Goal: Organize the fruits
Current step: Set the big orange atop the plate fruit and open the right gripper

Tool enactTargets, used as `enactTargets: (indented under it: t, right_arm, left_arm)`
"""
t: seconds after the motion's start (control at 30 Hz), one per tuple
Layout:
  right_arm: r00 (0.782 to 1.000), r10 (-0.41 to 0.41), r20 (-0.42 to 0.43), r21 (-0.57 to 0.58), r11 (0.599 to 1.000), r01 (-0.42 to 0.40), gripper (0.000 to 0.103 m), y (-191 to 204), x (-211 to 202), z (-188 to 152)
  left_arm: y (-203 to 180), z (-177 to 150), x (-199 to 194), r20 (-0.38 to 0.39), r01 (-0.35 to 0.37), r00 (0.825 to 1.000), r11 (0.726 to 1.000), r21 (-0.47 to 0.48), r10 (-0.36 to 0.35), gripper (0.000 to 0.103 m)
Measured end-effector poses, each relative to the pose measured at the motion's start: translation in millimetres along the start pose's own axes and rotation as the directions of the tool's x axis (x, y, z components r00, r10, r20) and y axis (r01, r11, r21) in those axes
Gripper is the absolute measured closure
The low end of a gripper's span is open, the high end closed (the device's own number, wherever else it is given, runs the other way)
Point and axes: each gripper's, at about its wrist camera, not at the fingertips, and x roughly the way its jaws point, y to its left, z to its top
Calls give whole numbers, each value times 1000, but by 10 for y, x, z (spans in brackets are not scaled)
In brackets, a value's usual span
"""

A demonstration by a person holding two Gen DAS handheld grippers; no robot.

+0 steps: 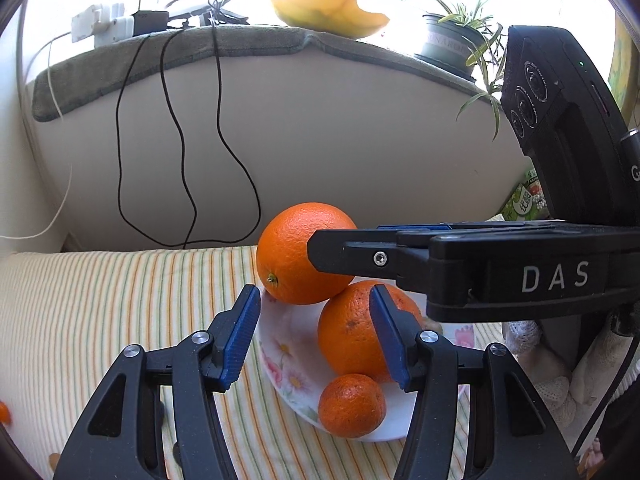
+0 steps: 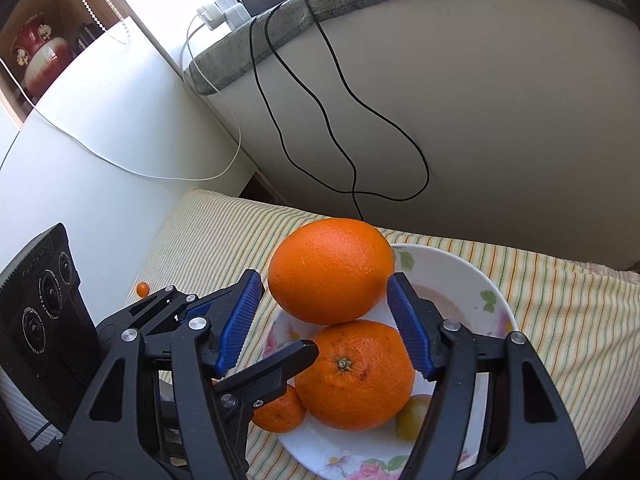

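Note:
A white flowered plate (image 1: 280, 360) (image 2: 472, 280) lies on a striped cloth. On it are a large orange (image 1: 296, 252) (image 2: 332, 270) resting on a second large orange (image 1: 348, 336) (image 2: 356, 376), a small mandarin (image 1: 352, 406) (image 2: 280, 410) and a yellow fruit (image 2: 414, 416). My left gripper (image 1: 314, 336) is open over the plate's near side, empty. My right gripper (image 2: 326, 320) is open with its blue pads either side of the top orange, not squeezing it. In the left wrist view it (image 1: 320, 252) reaches in from the right beside that orange.
A tiny orange fruit (image 2: 142, 289) lies on the cloth at the left, also at the left edge of the left wrist view (image 1: 4, 414). Black cables (image 1: 180, 140) hang down a beige wall behind. A potted plant (image 1: 452, 40) and yellow object (image 1: 332, 12) sit on the ledge above.

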Motion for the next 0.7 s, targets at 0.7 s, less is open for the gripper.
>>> enactTargets:
  t: [0.7]
  right_arm:
    - [998, -3, 63, -94, 996, 9, 30, 494, -445, -536]
  left_arm:
    - [261, -524, -863, 75, -78, 994, 996, 34, 75, 47]
